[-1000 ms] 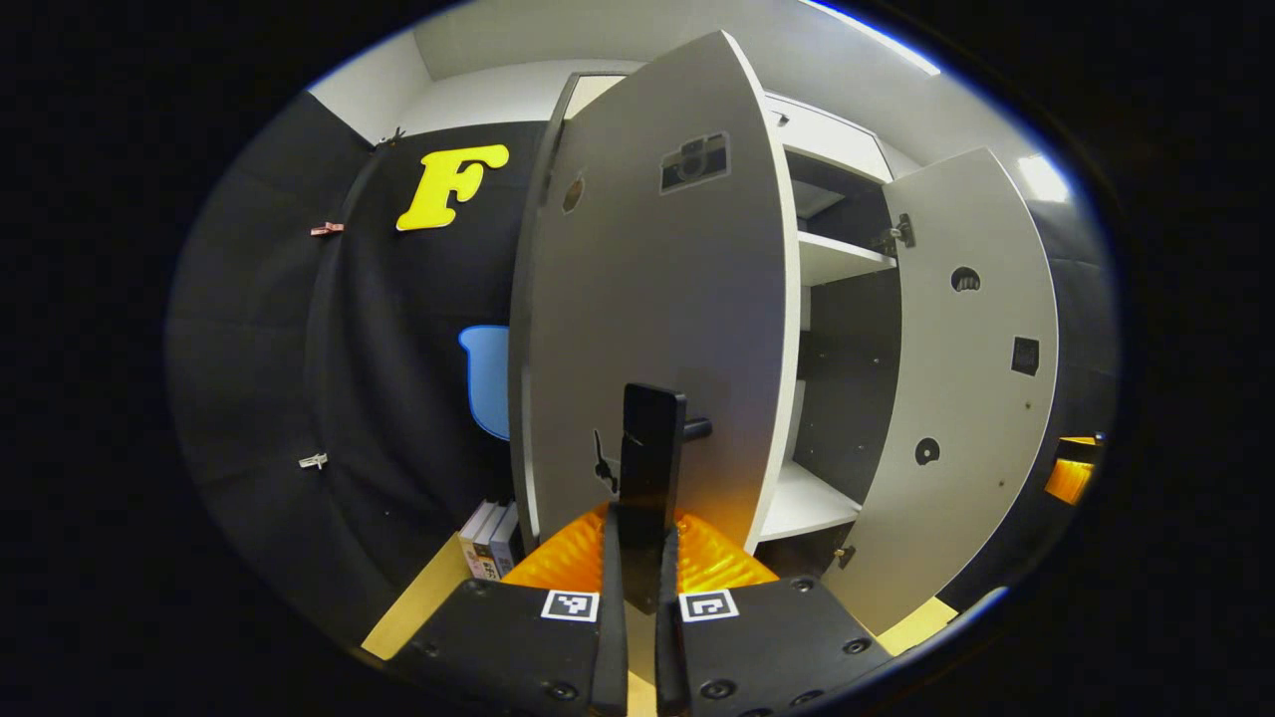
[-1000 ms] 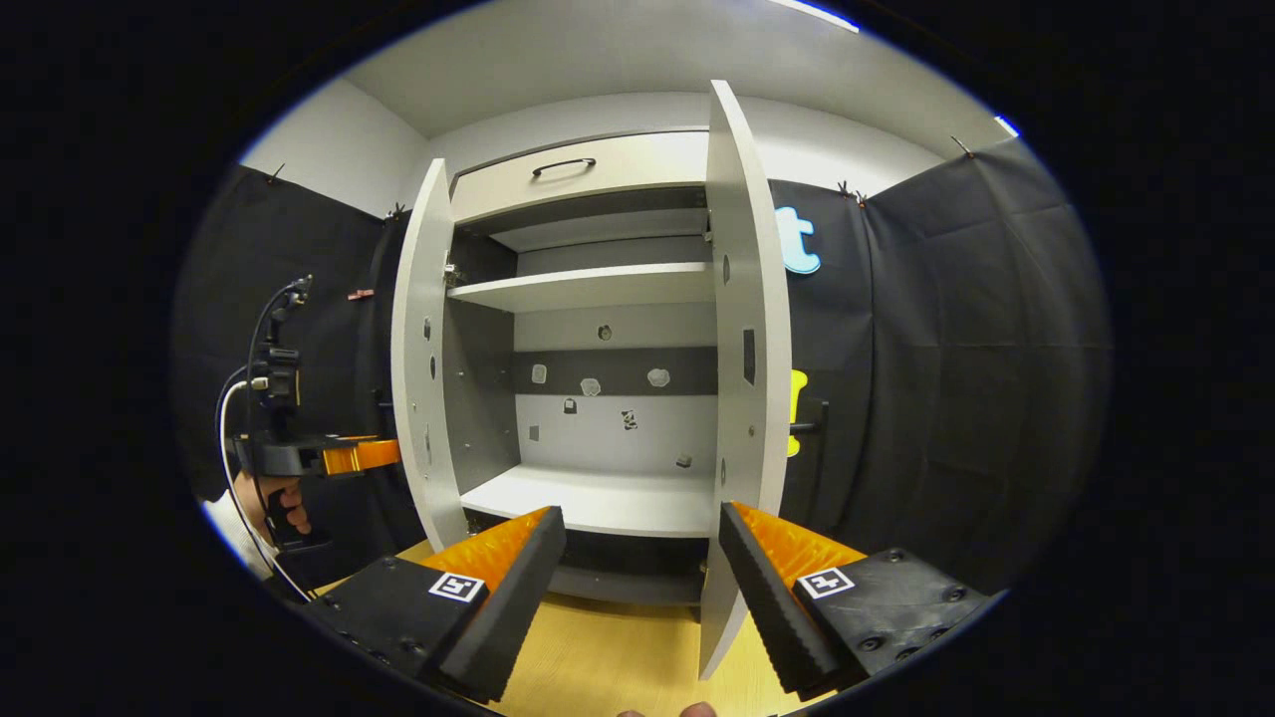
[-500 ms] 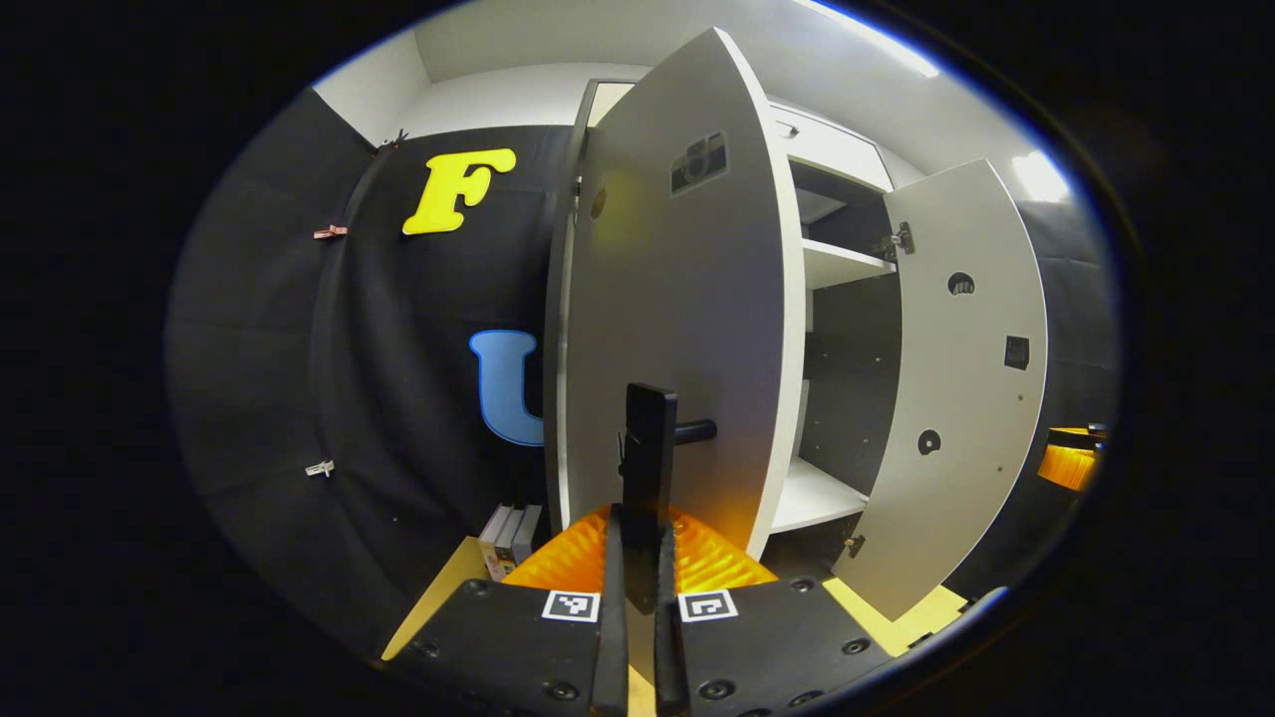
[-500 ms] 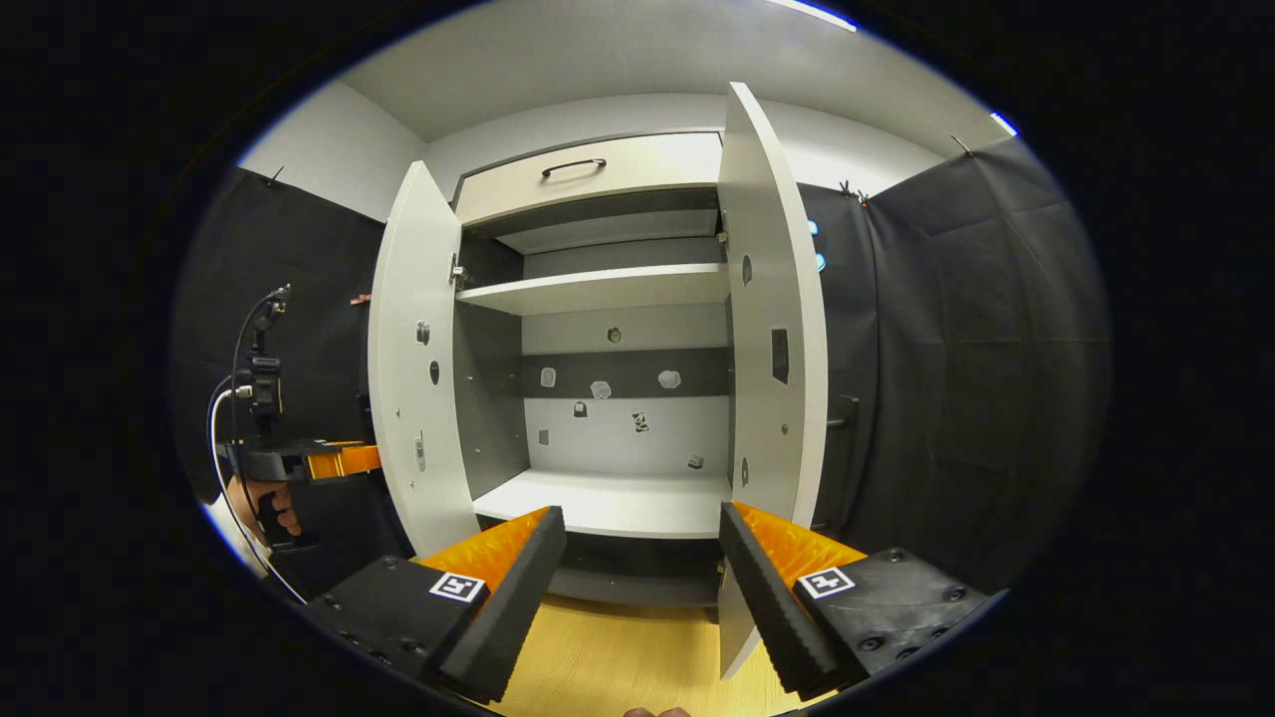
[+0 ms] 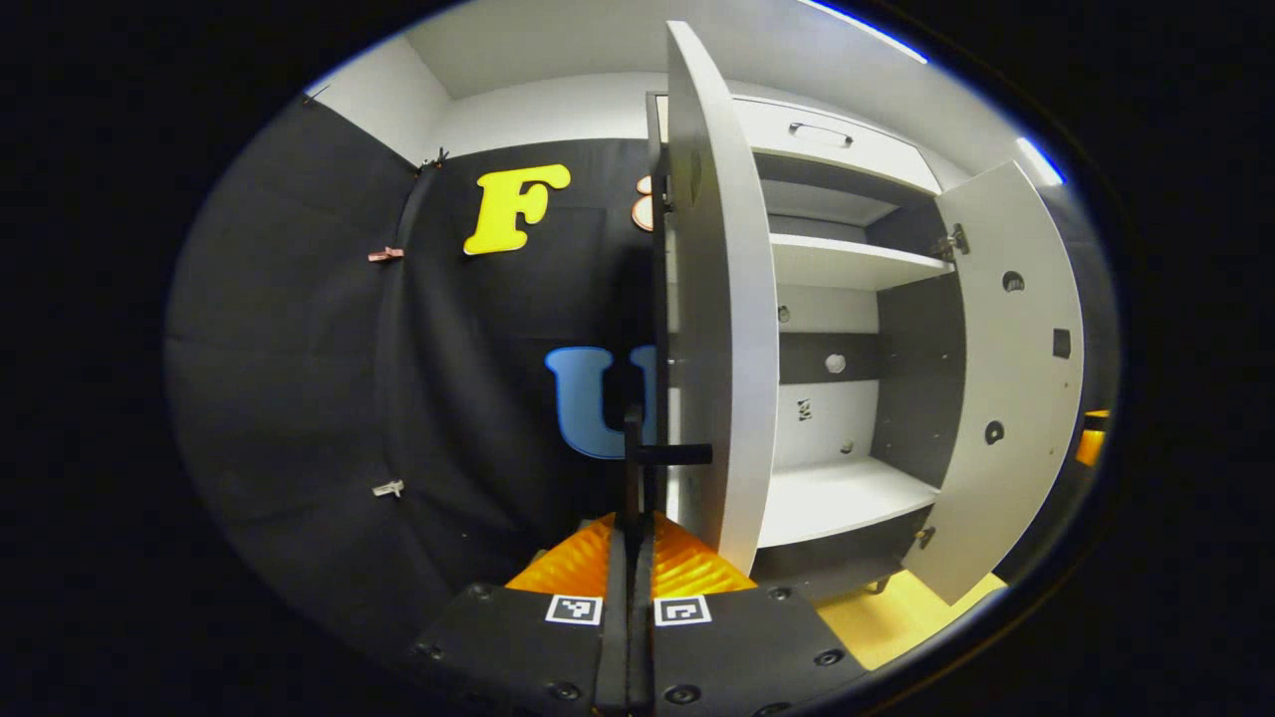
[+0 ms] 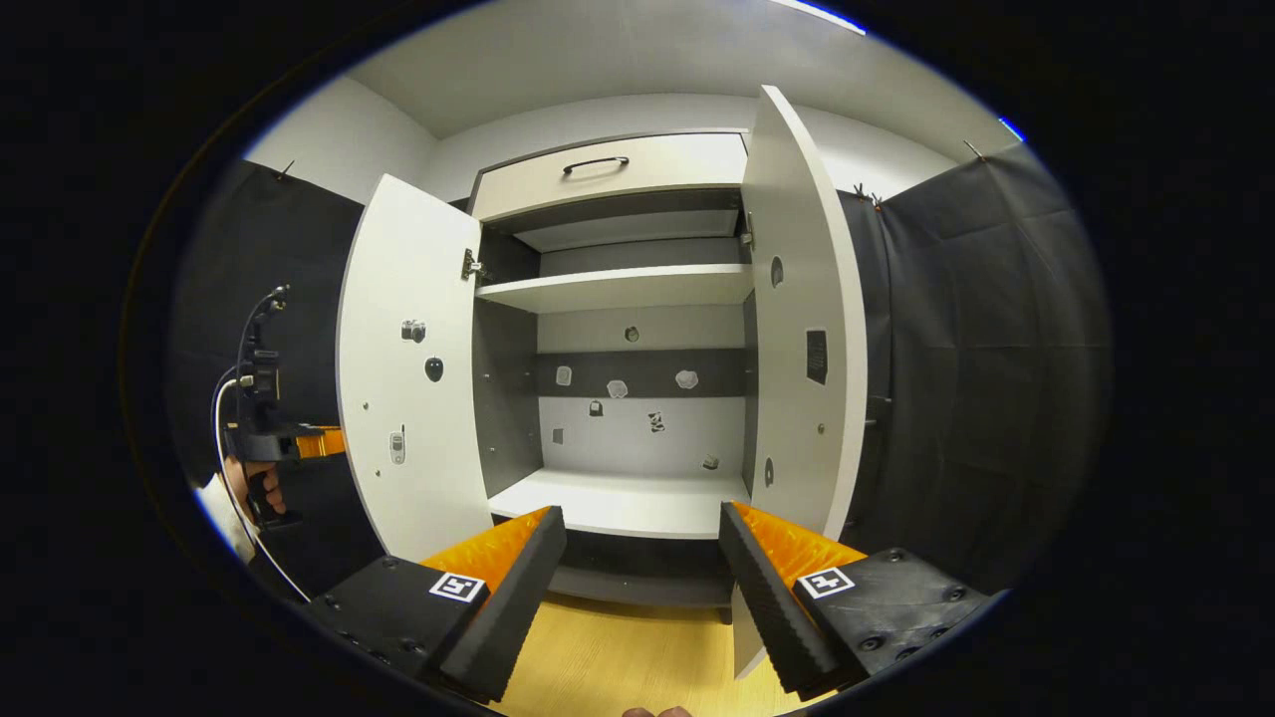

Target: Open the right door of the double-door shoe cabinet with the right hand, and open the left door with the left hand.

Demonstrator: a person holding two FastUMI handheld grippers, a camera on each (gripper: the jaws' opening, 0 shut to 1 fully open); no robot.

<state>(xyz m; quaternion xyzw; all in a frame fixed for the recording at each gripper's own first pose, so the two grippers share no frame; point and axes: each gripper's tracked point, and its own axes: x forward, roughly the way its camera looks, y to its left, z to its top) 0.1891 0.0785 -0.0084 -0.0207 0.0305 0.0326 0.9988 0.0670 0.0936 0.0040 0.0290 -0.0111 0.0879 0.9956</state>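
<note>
1. In the left gripper view, the left gripper [image 5: 637, 538] has its two fingers pressed together on the black handle [image 5: 637, 468] of the left door [image 5: 722, 329] — the handle's bar runs up from between the fingertips, with a short post joining it to the door's face.
2. The left door stands swung well out from the shoe cabinet [image 5: 847, 269], seen nearly edge-on in this view, its free edge pointing toward the camera.
3. In the right gripper view, the right gripper [image 6: 642, 558] hangs in front of the cabinet with its jaws wide apart, touching nothing; the wooden floor [image 6: 618, 662] lies below it.
4. The right door [image 6: 802, 339] is open as well, swung out to the side, its inner face with a few small stickers turned toward the cabinet's middle.
5. Between the two doors the inside is bare to view — an upper shelf [image 6: 613, 289], a lower shelf [image 6: 623, 503], and a back panel dotted with small stickers. Above sits a drawer [image 6: 608, 164] with a dark handle.
6. At the left edge of the right gripper view, a hand [image 6: 254, 483] holds the left gripper's grip beside the left door's outer face, a white cable [image 6: 224, 438] trailing from it.
</note>
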